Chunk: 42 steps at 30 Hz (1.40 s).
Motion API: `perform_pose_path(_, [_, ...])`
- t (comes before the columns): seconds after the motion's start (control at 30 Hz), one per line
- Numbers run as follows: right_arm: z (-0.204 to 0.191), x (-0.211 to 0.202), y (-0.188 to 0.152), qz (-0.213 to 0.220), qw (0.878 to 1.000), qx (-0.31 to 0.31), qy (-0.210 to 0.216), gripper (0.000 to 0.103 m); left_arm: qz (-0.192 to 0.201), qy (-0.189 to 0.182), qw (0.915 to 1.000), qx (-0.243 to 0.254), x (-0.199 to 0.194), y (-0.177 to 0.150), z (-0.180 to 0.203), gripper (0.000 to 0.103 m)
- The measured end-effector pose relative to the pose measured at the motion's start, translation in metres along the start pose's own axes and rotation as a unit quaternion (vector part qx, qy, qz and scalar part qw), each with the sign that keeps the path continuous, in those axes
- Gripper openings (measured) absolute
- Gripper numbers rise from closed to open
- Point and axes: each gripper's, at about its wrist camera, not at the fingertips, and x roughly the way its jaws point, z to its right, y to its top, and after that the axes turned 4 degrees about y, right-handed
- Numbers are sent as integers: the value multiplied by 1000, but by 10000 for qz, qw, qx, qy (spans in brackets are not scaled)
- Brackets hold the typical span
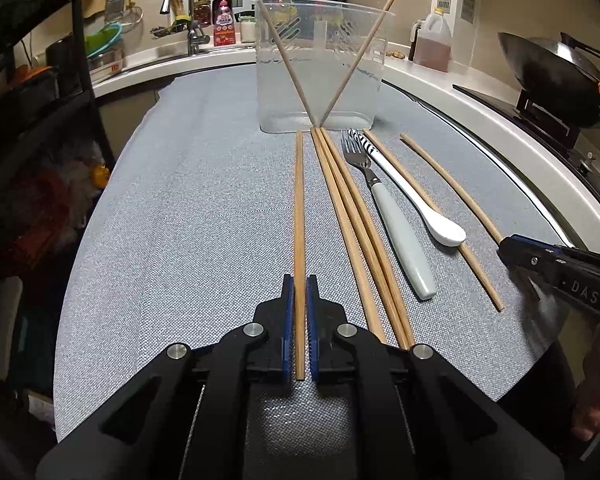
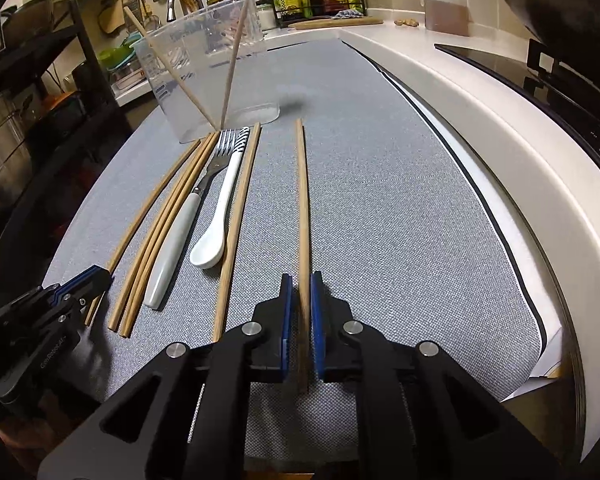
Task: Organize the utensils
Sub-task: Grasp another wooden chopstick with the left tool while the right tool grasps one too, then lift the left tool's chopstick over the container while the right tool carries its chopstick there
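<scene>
A grey woven mat (image 1: 188, 208) covers the counter and carries everything the task concerns. At its far end stands a clear plastic container (image 1: 320, 68), upright, with two chopsticks leaning crosswise inside it (image 1: 352, 60), their lower ends meeting at the near bottom edge. In front of the container the loose utensils lie roughly parallel, pointing toward it: a fork with a pale handle (image 1: 396, 224), just beside it a white spoon with a striped handle end (image 1: 412, 196), bowl toward the camera, and a tight bundle of three chopsticks (image 1: 356, 232) left of the fork. One more chopstick (image 1: 432, 216) runs under or against the spoon's right side; which of the two cannot be told. The left gripper (image 1: 300, 328) has its blue-padded jaws drawn almost fully together on a single chopstick (image 1: 299, 200), which lies apart from the bundle and passes straight between the pads, its far tip near the container's base. The right gripper (image 2: 301, 332) is likewise nearly closed, clamping the near end of another lone chopstick (image 2: 302, 200), which lies well to the right of the other utensils on bare mat; in the left wrist view this stick appears as the outermost one, ending at the right gripper's tip. Each gripper shows at the edge of the other's view, low over the near end of the mat.
</scene>
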Motion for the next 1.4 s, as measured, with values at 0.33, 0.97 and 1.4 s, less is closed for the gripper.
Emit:
perform_pose_path(0.33, [-6, 1, -2, 46, 9999, -78, -112, 10, 22, 49, 10000, 51, -1, -1, 2, 6])
perform_pose_path(0.97, [-15, -25, 5, 314, 9992, -181, -181, 6, 239, -41, 9995, 188, -20, -1, 11, 6])
perform_pose_path(1.4, [-27, -66, 17, 752, 9964, -336, -177, 6, 660, -54, 9977, 118, -51, 12, 8, 6])
